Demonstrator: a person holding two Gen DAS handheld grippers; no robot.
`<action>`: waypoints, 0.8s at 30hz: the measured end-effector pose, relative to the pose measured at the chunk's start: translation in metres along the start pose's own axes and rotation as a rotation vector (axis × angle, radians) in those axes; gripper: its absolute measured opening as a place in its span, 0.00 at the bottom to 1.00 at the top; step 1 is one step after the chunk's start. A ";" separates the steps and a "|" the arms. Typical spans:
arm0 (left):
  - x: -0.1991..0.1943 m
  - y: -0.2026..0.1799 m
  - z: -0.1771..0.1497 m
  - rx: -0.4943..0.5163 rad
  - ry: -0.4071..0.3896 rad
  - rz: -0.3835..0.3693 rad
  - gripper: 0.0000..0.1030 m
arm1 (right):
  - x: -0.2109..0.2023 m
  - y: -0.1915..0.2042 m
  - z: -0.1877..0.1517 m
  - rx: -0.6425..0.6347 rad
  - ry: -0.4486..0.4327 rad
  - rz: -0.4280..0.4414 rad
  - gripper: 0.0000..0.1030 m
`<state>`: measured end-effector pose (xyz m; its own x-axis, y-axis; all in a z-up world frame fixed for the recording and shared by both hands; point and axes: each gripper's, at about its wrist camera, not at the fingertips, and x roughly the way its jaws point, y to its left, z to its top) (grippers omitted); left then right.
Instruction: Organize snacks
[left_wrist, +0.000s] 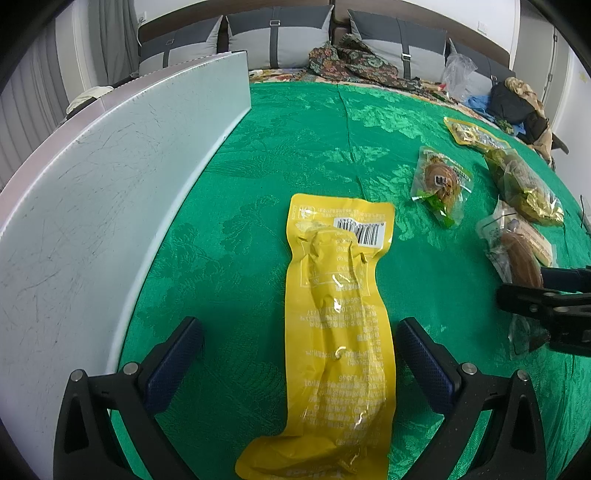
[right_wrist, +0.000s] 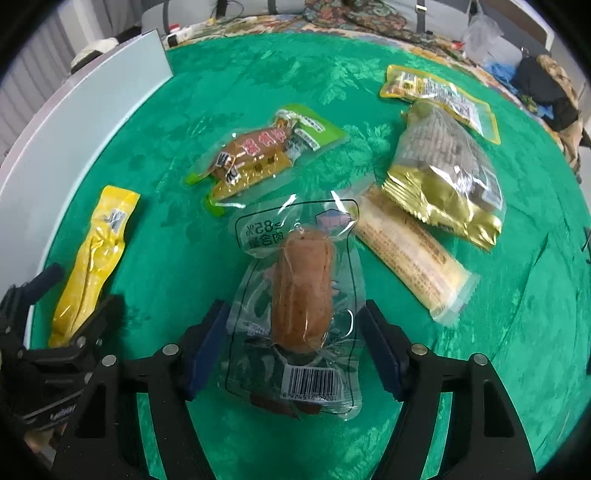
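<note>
Six snack packets lie on the green patterned tablecloth (right_wrist: 229, 74), with a white board (left_wrist: 110, 177) standing upright along its left edge. The left gripper (left_wrist: 299, 354) has its jaws spread wide on either side of a long yellow packet (left_wrist: 338, 332), which lies flat on the cloth between the blue finger pads (left_wrist: 424, 365) without touching either one; its barcode end points away from the camera. The right gripper (right_wrist: 291, 343) is likewise spread apart, straddling a clear vacuum-sealed sausage packet (right_wrist: 301, 288) that rests on the cloth with its barcode toward the wrist, the pads close to the packet's edges but not squeezing it. Just beyond the sausage lies a green-edged packet of braised brown snack (right_wrist: 258, 158), tilted diagonally. To the right sits a long clear-wrapped wafer bar (right_wrist: 410, 254), its far end tucked under a gold foil packet (right_wrist: 443, 177), and behind that a flat yellow-bordered packet (right_wrist: 439, 96). At the far edge of the cloth are grey cushions (left_wrist: 280, 37), a floral fabric (left_wrist: 351, 59) and a crumpled clear plastic bag (left_wrist: 458, 74).
</note>
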<state>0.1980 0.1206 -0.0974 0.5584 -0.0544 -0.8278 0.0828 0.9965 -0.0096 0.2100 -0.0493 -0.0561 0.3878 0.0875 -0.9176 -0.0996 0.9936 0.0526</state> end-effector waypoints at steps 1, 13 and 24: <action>0.000 0.000 0.001 0.011 0.021 -0.010 0.99 | -0.004 -0.003 -0.002 0.011 0.007 0.018 0.70; -0.036 0.022 -0.016 -0.157 0.055 -0.235 0.43 | -0.054 -0.062 -0.033 0.250 -0.013 0.316 0.67; -0.135 0.086 0.017 -0.354 -0.143 -0.372 0.43 | -0.127 -0.002 0.007 0.178 -0.129 0.465 0.68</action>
<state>0.1443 0.2125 0.0228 0.6534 -0.3916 -0.6479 0.0267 0.8673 -0.4971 0.1676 -0.0623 0.0631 0.4507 0.5200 -0.7256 -0.1352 0.8432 0.5203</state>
